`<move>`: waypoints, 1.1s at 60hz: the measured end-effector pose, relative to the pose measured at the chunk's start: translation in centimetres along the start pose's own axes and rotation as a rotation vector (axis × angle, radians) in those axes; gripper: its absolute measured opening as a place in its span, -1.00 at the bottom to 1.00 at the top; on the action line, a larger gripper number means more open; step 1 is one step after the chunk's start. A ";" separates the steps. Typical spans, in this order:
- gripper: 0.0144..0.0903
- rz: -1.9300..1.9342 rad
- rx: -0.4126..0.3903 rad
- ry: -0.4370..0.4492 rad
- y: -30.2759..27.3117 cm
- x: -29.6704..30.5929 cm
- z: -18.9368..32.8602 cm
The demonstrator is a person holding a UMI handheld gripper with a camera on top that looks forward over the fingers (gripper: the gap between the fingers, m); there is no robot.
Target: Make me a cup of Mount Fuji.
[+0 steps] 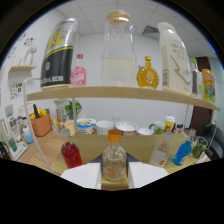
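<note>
A small clear bottle with an orange cap (113, 159) stands upright between my two fingers, and its lower half holds pale liquid. My gripper (113, 172) is shut on the bottle, with the dark finger pads (98, 161) pressing on both of its sides. The bottle sits in front of a wooden counter (140, 142). A red bottle (71, 154) stands just left of the fingers. A clear bottle (160, 154), a blue bottle (182, 152) and a green bottle (199, 147) stand to the right.
A wooden shelf (120, 92) above carries a black and yellow can (57, 52), a pink bottle (78, 71), a tall glass jar of pale liquid (118, 50), an amber bottle (148, 74) and a white jug (174, 57). Several bowls (105, 126) line the counter behind.
</note>
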 end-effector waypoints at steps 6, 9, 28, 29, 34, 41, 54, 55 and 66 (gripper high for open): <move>-0.46 0.025 0.027 -0.015 -1.0 -0.6 -2.5; -0.46 0.048 0.025 -0.027 -0.6 -1.0 -4.0; -0.46 0.025 -0.061 -0.060 9.6 -3.1 -7.2; -0.46 0.022 -0.062 -0.059 10.1 -3.0 -7.1; -0.46 0.031 -0.073 -0.062 11.6 -2.9 -7.0; -0.46 0.029 -0.087 -0.029 13.1 -1.5 -6.9; -0.46 0.286 -0.074 -0.107 11.9 -1.7 -7.5; -0.46 0.349 -0.071 -0.119 11.6 -1.9 -7.6; -0.46 1.047 -0.026 -0.221 8.9 -1.9 -8.1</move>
